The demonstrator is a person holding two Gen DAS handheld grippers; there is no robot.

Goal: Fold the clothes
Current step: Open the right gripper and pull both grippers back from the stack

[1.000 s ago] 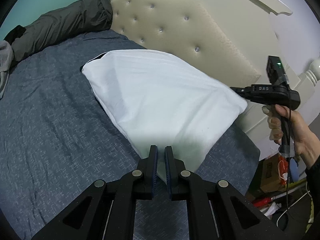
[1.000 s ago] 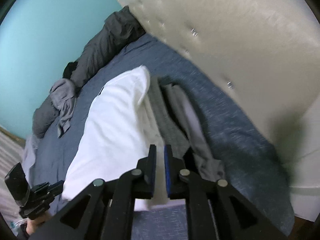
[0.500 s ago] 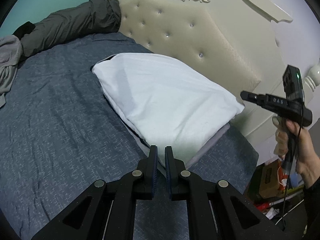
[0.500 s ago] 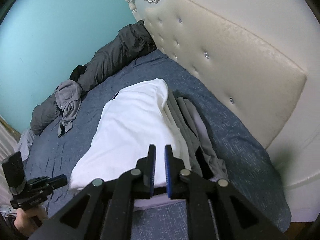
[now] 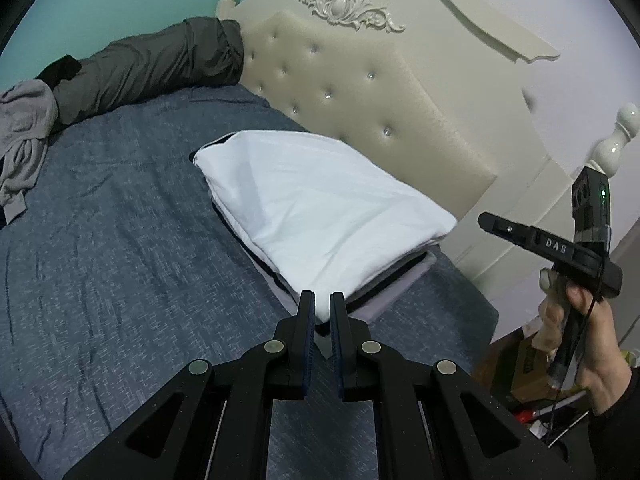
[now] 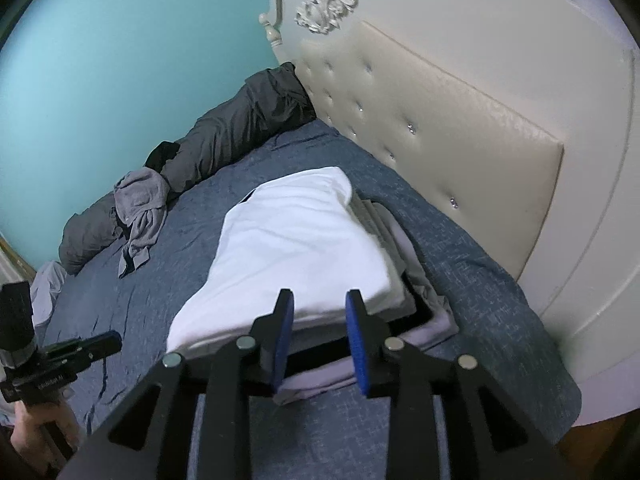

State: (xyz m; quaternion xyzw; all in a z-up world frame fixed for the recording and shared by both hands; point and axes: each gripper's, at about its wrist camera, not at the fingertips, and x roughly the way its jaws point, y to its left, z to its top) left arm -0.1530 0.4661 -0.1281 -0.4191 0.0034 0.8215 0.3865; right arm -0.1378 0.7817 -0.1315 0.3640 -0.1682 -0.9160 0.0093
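A folded white garment lies on top of a stack of folded grey and lavender clothes on the blue bed cover, near the headboard. My left gripper hovers just short of the stack's near edge, shut with nothing between its fingers. My right gripper hangs above the stack's near end with its jaws opening and nothing between the blue pads. Each gripper also shows in the other's view, hand-held: the right gripper off the bed's corner, the left gripper at lower left.
A dark grey bundle and a crumpled grey garment lie along the teal wall at the far side. The padded cream headboard stands close behind the stack. Boxes and clutter sit on the floor past the bed's corner.
Both grippers have drawn back and up from the white garment, which has settled flat on the stack. The right jaws, shut before, now stand apart.
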